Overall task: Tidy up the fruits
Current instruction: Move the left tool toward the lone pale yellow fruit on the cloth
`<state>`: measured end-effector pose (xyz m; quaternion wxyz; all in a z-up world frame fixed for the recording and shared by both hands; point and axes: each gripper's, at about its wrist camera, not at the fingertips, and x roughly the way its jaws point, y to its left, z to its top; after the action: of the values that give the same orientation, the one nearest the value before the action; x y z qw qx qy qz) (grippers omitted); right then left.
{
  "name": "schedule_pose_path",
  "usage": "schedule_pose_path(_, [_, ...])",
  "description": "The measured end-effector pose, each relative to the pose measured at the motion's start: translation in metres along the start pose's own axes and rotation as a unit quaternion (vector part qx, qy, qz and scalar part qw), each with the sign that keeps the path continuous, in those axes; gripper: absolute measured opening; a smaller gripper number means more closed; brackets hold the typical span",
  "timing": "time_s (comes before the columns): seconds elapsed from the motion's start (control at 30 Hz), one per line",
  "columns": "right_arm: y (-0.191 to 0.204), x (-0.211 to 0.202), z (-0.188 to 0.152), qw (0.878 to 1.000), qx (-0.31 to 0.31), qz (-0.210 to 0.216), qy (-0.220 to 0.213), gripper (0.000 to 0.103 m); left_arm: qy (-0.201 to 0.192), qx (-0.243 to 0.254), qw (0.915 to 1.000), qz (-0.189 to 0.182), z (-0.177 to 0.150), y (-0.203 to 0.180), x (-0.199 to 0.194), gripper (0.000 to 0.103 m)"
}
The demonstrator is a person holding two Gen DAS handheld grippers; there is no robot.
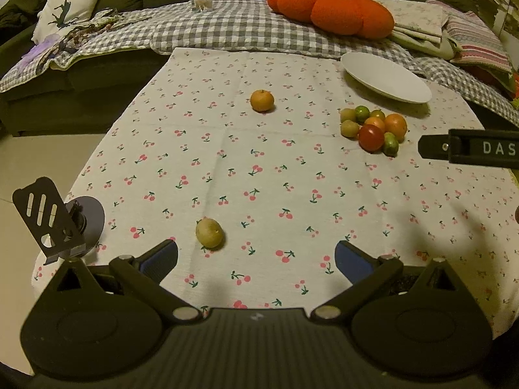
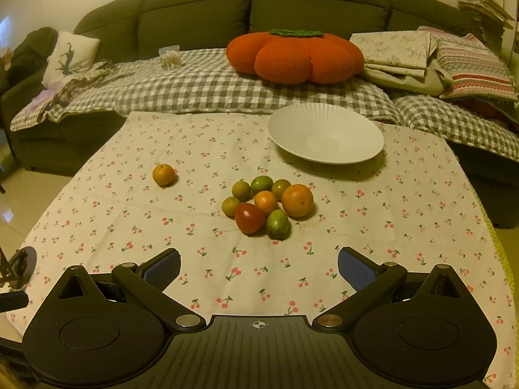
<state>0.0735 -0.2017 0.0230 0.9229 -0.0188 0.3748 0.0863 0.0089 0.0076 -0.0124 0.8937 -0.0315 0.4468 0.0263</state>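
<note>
Left wrist view, scanning left to right: black slotted stand (image 1: pixel 43 217) standing at the near-left table corner; left gripper (image 1: pixel 256 259) hovering with jaws spread wide, pinching nothing; yellow-green fruit (image 1: pixel 210 232) lying alone on the cherry-print tablecloth (image 1: pixel 227 162), just ahead of the left finger; lone orange fruit (image 1: pixel 262 100) sitting farther back, well apart from the rest; cluster of fruits (image 1: pixel 373 129) bunching at mid-right, 8 pieces touching one another, a red tomato (image 1: pixel 371 137) at its near edge; white plate (image 1: pixel 386 77) resting behind the cluster, holding nothing; part of the right gripper (image 1: pixel 470 147) reaching in from the right edge.

Right wrist view, again left to right: lone orange fruit (image 2: pixel 163 174) sitting left of centre; cluster (image 2: pixel 267 206) lying straight ahead, between and beyond the fingers; plate (image 2: pixel 326 133) sitting behind it to the right; right gripper (image 2: pixel 259 269) hanging above the cloth with jaws spread wide, gripping nothing. Orange pumpkin cushion (image 2: pixel 295 56) lying on the sofa (image 2: pixel 259 3) behind.
</note>
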Motion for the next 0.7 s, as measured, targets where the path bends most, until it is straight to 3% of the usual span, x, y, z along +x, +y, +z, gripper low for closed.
schedule_pose_path(0.33, [0.002,0.004,-0.003,1.0,-0.004,0.0,0.002,0.103,0.003,0.002,1.0,0.007,0.001,0.002,0.006,0.102])
schedule_pose_path(0.57, [0.001,0.01,-0.001,0.999,-0.002,-0.004,0.041,0.103,0.008,-0.002,1.0,0.005,-0.001,0.009,0.021,0.101])
schedule_pose_path(0.7, [-0.002,0.015,-0.002,0.998,0.004,-0.003,0.057,0.103,0.01,-0.002,0.9999,0.012,-0.004,0.015,0.028,0.095])
